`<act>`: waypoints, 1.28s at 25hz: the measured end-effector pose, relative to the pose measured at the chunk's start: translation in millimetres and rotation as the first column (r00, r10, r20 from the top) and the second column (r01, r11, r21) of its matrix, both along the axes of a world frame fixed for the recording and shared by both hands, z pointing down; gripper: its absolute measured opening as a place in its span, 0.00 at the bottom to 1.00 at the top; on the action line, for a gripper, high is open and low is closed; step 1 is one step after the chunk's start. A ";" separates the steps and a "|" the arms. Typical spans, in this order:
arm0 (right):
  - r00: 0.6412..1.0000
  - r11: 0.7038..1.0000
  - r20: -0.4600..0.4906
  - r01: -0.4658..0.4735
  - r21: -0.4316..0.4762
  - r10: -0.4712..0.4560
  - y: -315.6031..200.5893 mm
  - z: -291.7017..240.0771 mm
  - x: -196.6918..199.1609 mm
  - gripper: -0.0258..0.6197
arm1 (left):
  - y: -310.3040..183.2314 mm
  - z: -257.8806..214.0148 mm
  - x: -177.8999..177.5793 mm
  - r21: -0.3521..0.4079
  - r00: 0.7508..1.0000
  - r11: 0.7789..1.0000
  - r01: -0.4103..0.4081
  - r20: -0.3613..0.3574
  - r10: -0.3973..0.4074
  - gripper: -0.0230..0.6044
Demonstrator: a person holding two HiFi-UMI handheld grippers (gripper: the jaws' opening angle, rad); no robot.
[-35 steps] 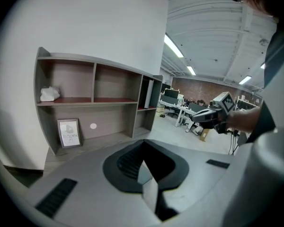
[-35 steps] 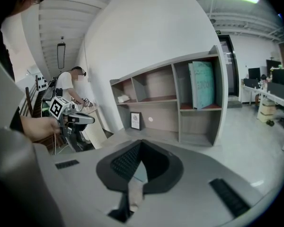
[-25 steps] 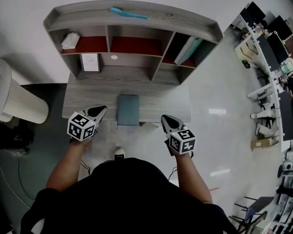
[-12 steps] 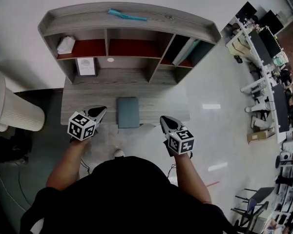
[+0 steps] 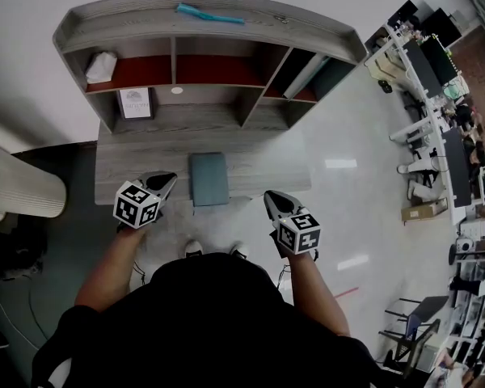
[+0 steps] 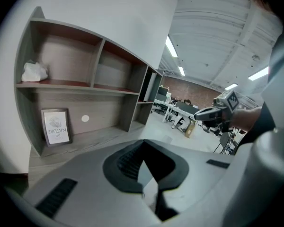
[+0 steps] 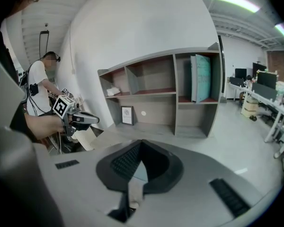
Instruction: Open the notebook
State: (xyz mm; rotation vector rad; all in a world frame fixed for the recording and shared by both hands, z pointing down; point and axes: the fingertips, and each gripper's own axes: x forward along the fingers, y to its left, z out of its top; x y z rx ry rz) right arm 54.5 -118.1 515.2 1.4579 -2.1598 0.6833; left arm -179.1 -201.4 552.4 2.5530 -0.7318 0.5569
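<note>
A closed grey-teal notebook (image 5: 208, 179) lies at the front middle of the grey desk (image 5: 137, 164). My left gripper (image 5: 160, 183) hovers over the desk's front edge just left of the notebook, jaws shut on nothing. My right gripper (image 5: 273, 203) hangs off the desk's front right corner, to the right of the notebook, also shut and empty. Neither touches the notebook. In the left gripper view my left gripper (image 6: 144, 148) hides the notebook and the right gripper (image 6: 217, 111) shows at the right. In the right gripper view my right gripper (image 7: 141, 148) hides it and the left gripper (image 7: 80, 119) shows at the left.
A shelf unit (image 5: 202, 43) stands on the back of the desk, with a framed picture (image 5: 134, 102), a white crumpled thing (image 5: 99, 65), upright books (image 5: 311, 75) and a teal object (image 5: 210, 14) on top. A white ribbed cylinder (image 5: 16, 188) stands left. Office desks (image 5: 436, 128) line the right.
Both grippers have sunk a little and stay shut. The head view has shifted, and a second shoe now shows below the desk edge.
</note>
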 end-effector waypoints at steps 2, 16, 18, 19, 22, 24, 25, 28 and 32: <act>1.000 1.000 -0.004 -0.012 -0.005 0.012 2.1 2.0 4.3 0.04 | 1.8 4.9 4.1 -0.007 1.000 1.000 -0.008 0.000 0.008 0.05; 1.000 1.000 0.001 0.006 -0.029 -0.006 0.7 20.6 41.1 0.04 | -1.9 11.4 15.5 -0.007 0.997 0.998 0.069 0.018 -0.069 0.05; 1.000 0.999 0.004 0.019 -0.031 -0.019 -4.7 22.5 46.0 0.04 | -3.1 12.5 16.8 -0.008 0.996 0.996 0.088 0.026 -0.087 0.05; 1.000 0.999 0.005 0.028 -0.034 -0.028 -7.5 24.0 47.7 0.04 | -3.3 14.1 18.2 -0.010 0.995 0.995 0.096 0.031 -0.096 0.05; 0.999 0.998 0.013 0.050 -0.045 -0.049 -15.4 32.2 54.4 0.04 | -2.8 21.5 26.9 -0.021 0.993 0.993 0.112 0.046 -0.111 0.05; 0.998 0.996 0.022 0.063 -0.056 -0.062 -19.0 37.9 58.8 0.04 | -2.1 26.7 34.1 -0.028 0.992 0.993 0.117 0.060 -0.115 0.05; 0.997 0.996 0.025 0.069 -0.061 -0.068 -20.1 40.4 60.8 0.04 | -1.6 29.4 37.3 -0.032 0.991 0.992 0.119 0.067 -0.117 0.05; 0.996 0.994 0.028 0.081 -0.076 -0.079 -21.8 48.2 68.5 0.04 | -0.9 37.3 43.4 -0.041 0.988 0.991 0.131 0.089 -0.127 0.05; 0.996 0.991 0.032 0.088 -0.101 -0.085 -22.4 57.3 80.9 0.04 | -0.9 45.7 51.8 -0.052 0.984 0.989 0.140 0.116 -0.133 0.05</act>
